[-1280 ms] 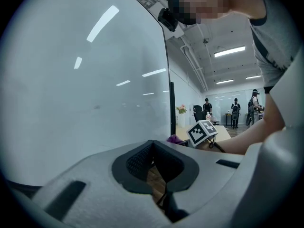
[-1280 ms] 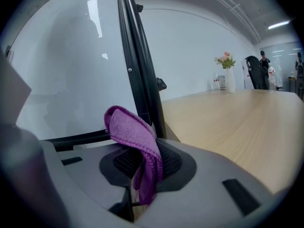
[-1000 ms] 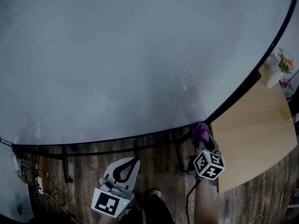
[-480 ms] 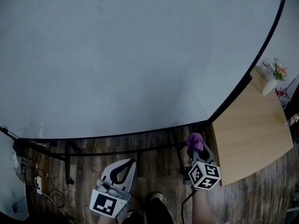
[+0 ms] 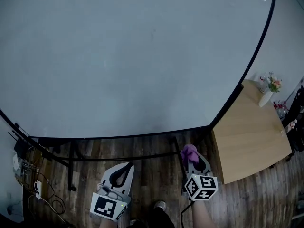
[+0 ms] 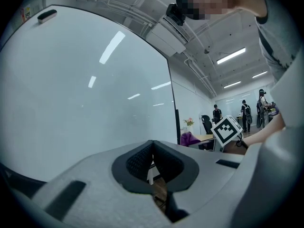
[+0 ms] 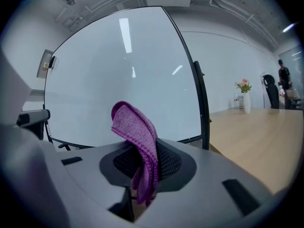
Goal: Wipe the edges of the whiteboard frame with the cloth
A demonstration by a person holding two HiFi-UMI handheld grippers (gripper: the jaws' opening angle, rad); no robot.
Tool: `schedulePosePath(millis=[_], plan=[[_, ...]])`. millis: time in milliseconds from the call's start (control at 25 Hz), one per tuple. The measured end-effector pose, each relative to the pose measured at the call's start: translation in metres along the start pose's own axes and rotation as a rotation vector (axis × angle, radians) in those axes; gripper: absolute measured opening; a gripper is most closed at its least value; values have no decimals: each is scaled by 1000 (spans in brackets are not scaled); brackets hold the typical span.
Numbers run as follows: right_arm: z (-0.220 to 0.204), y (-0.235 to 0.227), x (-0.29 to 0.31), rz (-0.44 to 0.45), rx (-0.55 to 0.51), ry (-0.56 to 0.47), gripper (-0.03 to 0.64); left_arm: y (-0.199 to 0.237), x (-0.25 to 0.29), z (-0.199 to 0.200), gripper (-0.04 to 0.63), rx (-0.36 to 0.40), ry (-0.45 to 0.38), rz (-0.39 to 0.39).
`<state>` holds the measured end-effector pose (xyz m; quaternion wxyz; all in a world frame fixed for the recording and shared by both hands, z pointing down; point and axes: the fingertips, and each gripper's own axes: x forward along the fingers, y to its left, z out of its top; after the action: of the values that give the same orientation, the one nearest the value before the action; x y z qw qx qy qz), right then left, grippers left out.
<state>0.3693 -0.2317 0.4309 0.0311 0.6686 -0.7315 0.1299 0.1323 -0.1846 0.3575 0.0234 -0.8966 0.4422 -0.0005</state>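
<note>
Off the whiteboard's thin black frame [image 5: 142, 136], the right gripper [image 5: 191, 159], clamping a fuzzy purple cloth [image 5: 188, 151], had retreated, seemingly pausing wiping; left gripper [image 5: 124, 169] closed, empty.

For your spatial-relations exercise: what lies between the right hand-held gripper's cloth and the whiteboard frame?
Head view: only bare wooden floor between cloth and whiteboard frame.

Dark wood-plank floor [image 5: 156, 175] fills lower frame. Black metal legs of the whiteboard stand [image 5: 71, 171] stand on it, lower left to centre. White power strip with tangled cables [image 5: 38, 188] lies at far lower left. Light wooden table [image 5: 251, 137] at right; white vase of flowers [image 5: 266, 97] on its far end, upper right.
</note>
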Motion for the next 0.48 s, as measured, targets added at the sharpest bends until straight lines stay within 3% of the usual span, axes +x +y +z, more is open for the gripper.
schedulePosePath(millis=[480], plan=[[36,88,-71,89,-56,-85,75,16,-75,34,17,11,-40,54]])
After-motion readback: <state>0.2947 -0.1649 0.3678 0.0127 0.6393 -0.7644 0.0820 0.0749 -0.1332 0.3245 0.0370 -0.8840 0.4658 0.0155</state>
